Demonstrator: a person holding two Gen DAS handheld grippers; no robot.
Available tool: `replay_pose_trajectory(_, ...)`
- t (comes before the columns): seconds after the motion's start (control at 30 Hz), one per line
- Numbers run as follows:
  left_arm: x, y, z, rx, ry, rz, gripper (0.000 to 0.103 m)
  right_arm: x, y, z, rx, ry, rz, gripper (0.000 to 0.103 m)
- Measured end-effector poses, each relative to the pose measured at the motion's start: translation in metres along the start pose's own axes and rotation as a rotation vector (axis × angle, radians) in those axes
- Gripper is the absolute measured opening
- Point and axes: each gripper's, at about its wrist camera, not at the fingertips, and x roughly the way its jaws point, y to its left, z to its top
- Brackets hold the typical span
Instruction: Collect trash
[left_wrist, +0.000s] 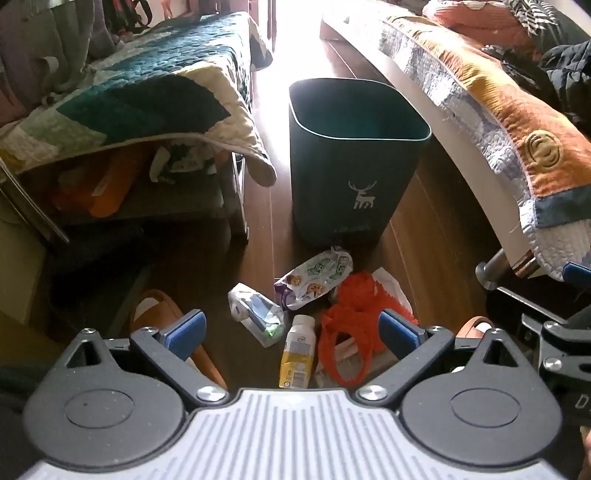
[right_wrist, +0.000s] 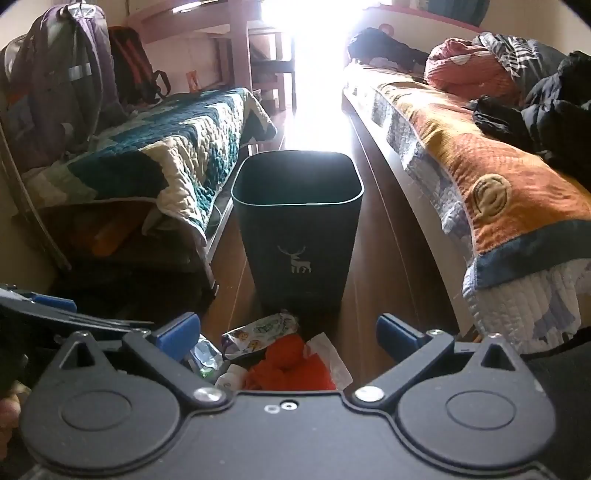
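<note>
A dark green bin (left_wrist: 354, 155) with a white deer mark stands on the wood floor between two beds; it also shows in the right wrist view (right_wrist: 297, 225). In front of it lies a heap of trash: a cookie wrapper (left_wrist: 314, 280), a crumpled clear wrapper (left_wrist: 255, 314), a small yellow-labelled bottle (left_wrist: 297, 354), an orange net bag (left_wrist: 351, 321) and white paper (left_wrist: 391, 288). My left gripper (left_wrist: 291, 328) hangs open above the heap, nothing between its blue pads. My right gripper (right_wrist: 288, 332) is open too, over the cookie wrapper (right_wrist: 258, 330) and orange bag (right_wrist: 291, 363).
A bed with a teal quilt (left_wrist: 147, 96) is on the left, with clutter beneath it. A bed with an orange quilt (left_wrist: 509, 122) runs along the right. An orange slipper (left_wrist: 162, 310) lies left of the heap. Backpacks (right_wrist: 59, 81) hang at the far left.
</note>
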Motion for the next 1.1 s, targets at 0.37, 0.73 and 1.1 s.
replay_pose_trajectory(0.37, -0.0076, 0.0, -0.0061, -0.01, 0.019, -0.013, 0.101, -0.0057, -0.0002, -0.0003, -0.001, 0.006, -0.011, 0.102)
replay_pose_trajectory(0.73, -0.009, -0.0012, -0.0056, -0.009, 0.027, -0.016, 0.101, -0.0059, 0.0009, -0.0044, -0.037, -0.036, -0.01, 0.102)
replay_pose_trajectory(1.1, -0.0071, -0.0037, -0.0015, -0.001, 0.026, -0.012, 0.1, -0.004, 0.0043, -0.0024, -0.04, -0.034, -0.003, 0.102)
